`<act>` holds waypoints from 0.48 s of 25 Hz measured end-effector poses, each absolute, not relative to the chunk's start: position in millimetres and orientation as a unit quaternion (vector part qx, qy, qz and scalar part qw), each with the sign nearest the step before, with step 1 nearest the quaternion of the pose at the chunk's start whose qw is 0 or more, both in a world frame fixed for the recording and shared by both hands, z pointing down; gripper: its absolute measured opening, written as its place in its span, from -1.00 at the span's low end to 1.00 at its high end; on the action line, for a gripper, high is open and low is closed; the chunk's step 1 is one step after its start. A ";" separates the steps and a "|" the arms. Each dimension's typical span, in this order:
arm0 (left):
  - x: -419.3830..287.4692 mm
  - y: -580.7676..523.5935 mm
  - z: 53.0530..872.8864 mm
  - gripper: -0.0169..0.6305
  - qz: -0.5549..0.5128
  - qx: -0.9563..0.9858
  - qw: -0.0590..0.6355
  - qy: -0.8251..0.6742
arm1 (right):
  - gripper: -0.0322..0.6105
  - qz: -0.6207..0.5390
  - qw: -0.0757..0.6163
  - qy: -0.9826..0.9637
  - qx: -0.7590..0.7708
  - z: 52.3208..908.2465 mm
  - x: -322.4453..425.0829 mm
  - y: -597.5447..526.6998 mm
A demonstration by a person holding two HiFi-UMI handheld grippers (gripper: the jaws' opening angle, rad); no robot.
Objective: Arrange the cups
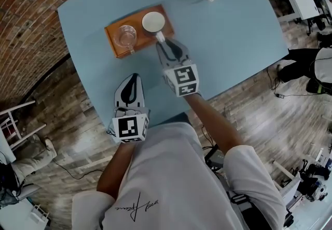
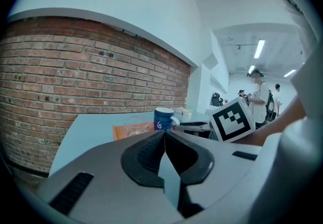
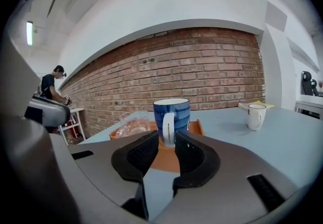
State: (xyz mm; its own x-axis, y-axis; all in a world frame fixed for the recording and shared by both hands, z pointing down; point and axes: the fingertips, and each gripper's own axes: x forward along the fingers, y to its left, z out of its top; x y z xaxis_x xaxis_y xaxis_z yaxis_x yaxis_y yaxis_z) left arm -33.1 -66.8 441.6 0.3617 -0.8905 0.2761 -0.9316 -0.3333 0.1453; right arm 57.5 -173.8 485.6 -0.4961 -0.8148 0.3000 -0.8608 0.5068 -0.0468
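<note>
My right gripper (image 3: 162,141) is open, with the blue cup (image 3: 171,112) handle at its tips. My left gripper (image 2: 164,136) is shut and empty. 2 cups sit on the tray (image 3: 196,128) ahead. 1 white cup (image 3: 256,116) far off is left, I think.

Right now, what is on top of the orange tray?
A blue mug and a clear glass cup stand on the orange tray. The tray surface beneath them is covered.
</note>
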 end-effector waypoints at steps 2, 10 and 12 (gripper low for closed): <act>-32.9 -64.2 440.6 -0.92 0.074 0.815 0.139 -0.558 | -0.64 0.091 0.127 -0.863 0.481 484.3 59.3 -167.1; -31.7 -63.7 431.2 -0.92 0.061 0.815 0.135 -0.561 | -0.65 0.082 0.140 -0.877 0.453 467.4 65.8 -144.0; -31.9 -63.1 429.0 -0.92 0.058 0.815 0.134 -0.561 | -0.65 0.082 0.137 -0.879 0.450 458.8 65.4 -137.4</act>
